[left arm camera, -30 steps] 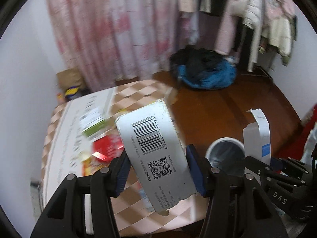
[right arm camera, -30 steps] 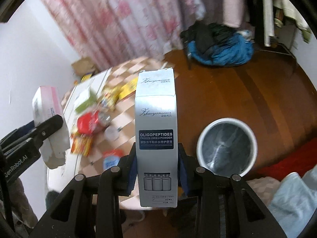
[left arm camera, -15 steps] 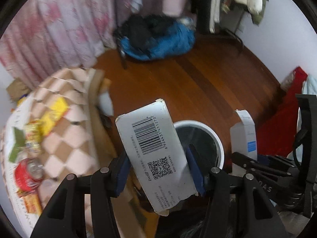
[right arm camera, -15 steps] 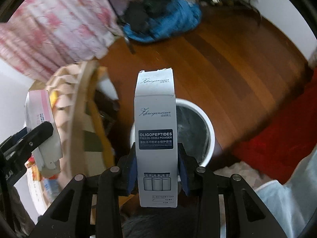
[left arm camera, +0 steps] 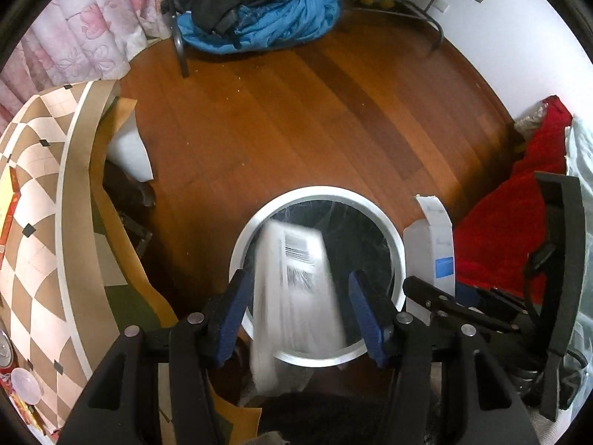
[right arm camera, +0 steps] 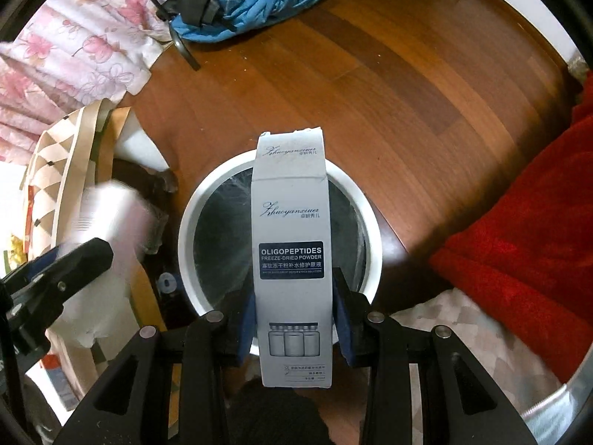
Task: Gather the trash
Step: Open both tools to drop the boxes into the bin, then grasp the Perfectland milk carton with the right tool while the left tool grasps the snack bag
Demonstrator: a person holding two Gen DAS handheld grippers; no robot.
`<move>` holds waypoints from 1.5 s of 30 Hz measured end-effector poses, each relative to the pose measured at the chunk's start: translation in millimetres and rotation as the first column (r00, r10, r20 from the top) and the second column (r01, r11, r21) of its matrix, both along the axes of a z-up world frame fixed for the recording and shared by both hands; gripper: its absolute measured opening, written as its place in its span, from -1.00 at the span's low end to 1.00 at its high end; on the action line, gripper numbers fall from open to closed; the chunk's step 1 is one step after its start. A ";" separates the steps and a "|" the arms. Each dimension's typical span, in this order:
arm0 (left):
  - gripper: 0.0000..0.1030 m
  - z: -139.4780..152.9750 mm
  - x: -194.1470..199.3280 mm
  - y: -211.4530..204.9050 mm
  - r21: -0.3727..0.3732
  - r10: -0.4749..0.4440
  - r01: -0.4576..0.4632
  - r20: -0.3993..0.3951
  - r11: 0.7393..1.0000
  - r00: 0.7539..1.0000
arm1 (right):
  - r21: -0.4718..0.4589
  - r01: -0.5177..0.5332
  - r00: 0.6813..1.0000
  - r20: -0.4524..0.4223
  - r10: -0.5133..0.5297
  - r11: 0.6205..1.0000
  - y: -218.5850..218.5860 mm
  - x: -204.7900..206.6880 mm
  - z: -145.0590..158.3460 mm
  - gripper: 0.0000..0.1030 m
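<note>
Barcode box (left arm camera: pixel 296 282) blurred between parted left jaws, above bin (left arm camera: pixel 393 230).

White-rimmed bin (right arm camera: pixel 373 238); grey box (right arm camera: pixel 290 259); red blanket (right arm camera: pixel 519 244); checkered tablecloth (left arm camera: pixel 26 185).

Both wrist views looked steeply down along the fingers, from close above the white bin (left arm camera: pixel 393 237) on the wooden floor (left arm camera: pixel 296 111). Left view: bin straight ahead of the left gripper (left arm camera: pixel 302 311), the other tool at its right edge. Right view: bin (right arm camera: pixel 189 244) ahead of the right gripper (right arm camera: pixel 292 319), the other tool at left. Shared: bin, floor (right arm camera: pixel 407 92), blue bundle (left arm camera: pixel 267 26), checkered table (left arm camera: pixel 33 193), red cloth (right arm camera: pixel 526 230).
</note>
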State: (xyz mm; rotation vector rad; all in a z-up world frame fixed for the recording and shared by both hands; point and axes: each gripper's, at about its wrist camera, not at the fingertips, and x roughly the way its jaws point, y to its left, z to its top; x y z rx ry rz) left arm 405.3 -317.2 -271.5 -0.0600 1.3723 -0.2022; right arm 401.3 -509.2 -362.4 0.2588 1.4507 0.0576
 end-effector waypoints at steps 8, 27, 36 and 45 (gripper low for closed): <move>0.87 0.5 -4.4 0.1 0.033 0.016 -0.016 0.001 0.999 1.000 | -0.018 0.019 1.000 -0.013 -0.020 1.000 -3.4 1.5 0.6 0.54; 0.94 66.8 -42.7 24.3 0.110 0.060 -0.076 0.144 0.991 0.988 | -0.172 -0.040 0.999 0.001 0.041 0.984 8.2 -37.5 85.6 0.99; 0.94 124.8 -68.4 31.0 0.093 0.066 -0.090 0.232 0.992 0.971 | -0.163 -0.025 0.995 0.089 0.040 0.986 9.1 -64.3 153.4 0.99; 0.94 184.0 -101.7 64.0 0.113 0.118 -0.162 0.322 0.980 0.939 | -0.087 -0.021 0.975 0.220 0.040 0.996 33.2 -95.3 230.4 1.00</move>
